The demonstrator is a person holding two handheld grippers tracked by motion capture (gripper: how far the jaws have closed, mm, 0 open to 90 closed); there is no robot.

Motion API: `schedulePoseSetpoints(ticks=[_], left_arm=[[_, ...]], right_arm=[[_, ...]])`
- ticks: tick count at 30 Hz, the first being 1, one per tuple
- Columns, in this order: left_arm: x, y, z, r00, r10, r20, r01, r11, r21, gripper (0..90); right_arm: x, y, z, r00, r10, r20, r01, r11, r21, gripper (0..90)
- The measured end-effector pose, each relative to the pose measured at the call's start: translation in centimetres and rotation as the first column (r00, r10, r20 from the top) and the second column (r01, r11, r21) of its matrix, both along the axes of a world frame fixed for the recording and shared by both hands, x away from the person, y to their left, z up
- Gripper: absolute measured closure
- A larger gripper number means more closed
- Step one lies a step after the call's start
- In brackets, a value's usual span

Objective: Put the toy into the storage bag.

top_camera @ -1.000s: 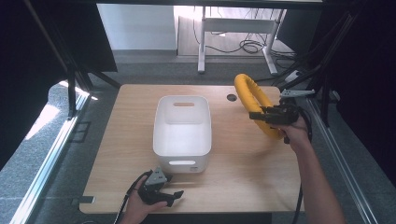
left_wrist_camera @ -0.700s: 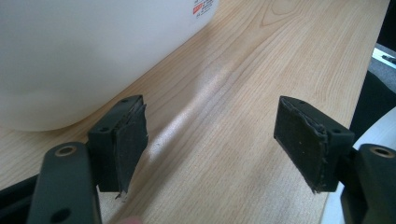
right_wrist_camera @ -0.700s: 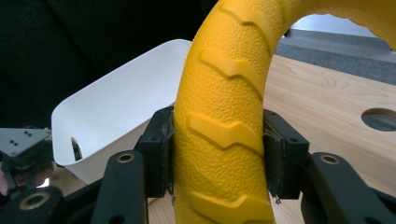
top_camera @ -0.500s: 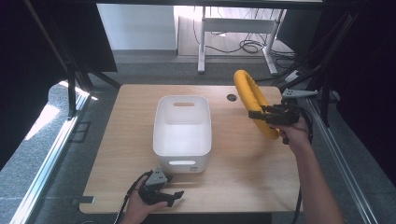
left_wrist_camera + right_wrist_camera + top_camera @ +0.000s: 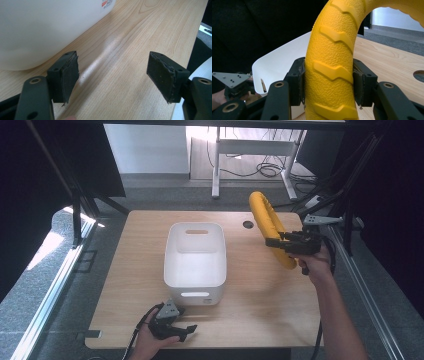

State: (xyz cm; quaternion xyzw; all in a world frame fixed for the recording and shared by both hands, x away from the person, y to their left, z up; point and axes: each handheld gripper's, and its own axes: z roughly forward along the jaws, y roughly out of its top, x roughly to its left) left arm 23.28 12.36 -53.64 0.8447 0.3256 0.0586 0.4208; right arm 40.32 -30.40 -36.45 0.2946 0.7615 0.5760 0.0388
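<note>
Now | yellow ring (image 5: 270,227) pinched upright between right gripper (image 5: 274,243) fingers (image 5: 296,81), above desk (image 5: 260,305) right of white bin (image 5: 195,257) | left gripper (image 5: 187,330) fingers spread, empty, near bin

— Any writing you can actually read?

— Hardly. On the smooth white plastic tub (image 5: 45,30), in the left gripper view, a small printed sticker (image 5: 108,3) sits on the wall near the top edge. It carries a red mark and a few lines of tiny dark print, cut off by the frame and too small to make out.

— And the textured yellow rubber ring (image 5: 332,62) with its raised chevron ridges?

— No lettering or numbers on the part that shows.

— The pale wooden table top (image 5: 260,295)?

— No label or sign legible there.
</note>
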Motion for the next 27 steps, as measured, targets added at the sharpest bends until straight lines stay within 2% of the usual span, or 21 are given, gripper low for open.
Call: schedulePoseSetpoints(ticks=[14, 27], left_arm=[[0.0, 0.0, 0.0, 1.0, 0.0, 0.0, 0.0, 1.0, 0.001, 25.7], [0.0, 0.0, 0.0, 1.0, -0.005, 0.004, 0.005, 1.0, 0.008, 25.7]], right_arm=[[-1.1, 1.4, 0.7, 0.9988, 0.039, 0.028, -0.04, 0.999, 0.026, 51.4], [-2.2, 3.5, 1.8, 0.9938, 0.084, 0.073, -0.087, 0.995, 0.042, 51.5]])
